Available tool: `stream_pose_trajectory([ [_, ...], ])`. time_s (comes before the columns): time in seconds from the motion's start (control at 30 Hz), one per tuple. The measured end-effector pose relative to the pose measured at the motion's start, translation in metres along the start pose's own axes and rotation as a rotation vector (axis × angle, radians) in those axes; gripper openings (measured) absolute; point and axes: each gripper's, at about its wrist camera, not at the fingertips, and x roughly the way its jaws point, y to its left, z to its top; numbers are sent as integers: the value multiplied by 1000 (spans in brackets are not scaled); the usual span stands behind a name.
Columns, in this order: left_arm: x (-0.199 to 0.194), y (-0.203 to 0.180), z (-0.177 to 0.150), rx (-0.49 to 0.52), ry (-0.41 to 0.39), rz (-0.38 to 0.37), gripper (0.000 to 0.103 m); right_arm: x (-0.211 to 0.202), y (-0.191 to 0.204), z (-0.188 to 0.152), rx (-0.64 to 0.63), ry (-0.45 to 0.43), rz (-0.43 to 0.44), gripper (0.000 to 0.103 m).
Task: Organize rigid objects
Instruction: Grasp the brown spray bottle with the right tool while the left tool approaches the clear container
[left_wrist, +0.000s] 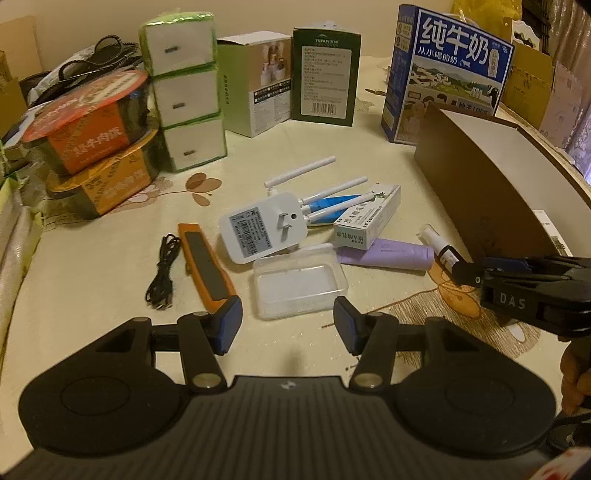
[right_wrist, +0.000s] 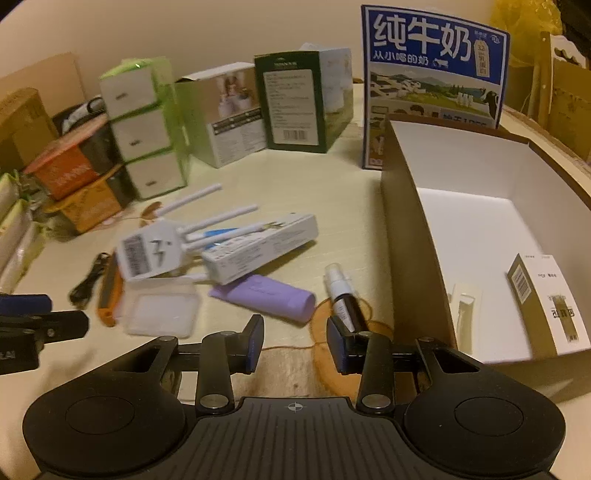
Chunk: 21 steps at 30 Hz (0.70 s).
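Observation:
My left gripper (left_wrist: 288, 325) is open, low over the tablecloth, with a clear plastic case (left_wrist: 299, 284) just ahead of its fingers. An orange utility knife (left_wrist: 207, 266) lies by the left finger. Beyond them lie a white antenna plug-in unit (left_wrist: 264, 229), a small white carton (left_wrist: 365, 214) and a purple tube (left_wrist: 388, 254). My right gripper (right_wrist: 295, 343) stands open with only cloth between its pads. A small spray bottle (right_wrist: 345, 299) lies just beyond its right finger. Beside it, the open brown box (right_wrist: 402, 229) holds a gold-and-white carton (right_wrist: 546, 306).
A blue milk carton (left_wrist: 443, 66), two green cartons (left_wrist: 325, 74), stacked tissue packs (left_wrist: 184, 92) and two noodle bowls (left_wrist: 92, 114) line the back and left. A black cable (left_wrist: 162, 273) lies left of the knife. A hand (left_wrist: 576, 376) holds the right gripper.

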Motion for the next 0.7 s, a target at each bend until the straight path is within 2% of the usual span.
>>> stream_pose_trajectory([
  [0.27,28,-4,4,-1,8,-14,51,16,-9,-5,-26,27,-114,32],
  [0.4,43,-5,5,-11,18,-18,54,24,-17,-2,-24,30,-116,32],
  [0.7,64,-6,6,-19,34,-7,56,66,-12,-4,-55,93,-181,34],
])
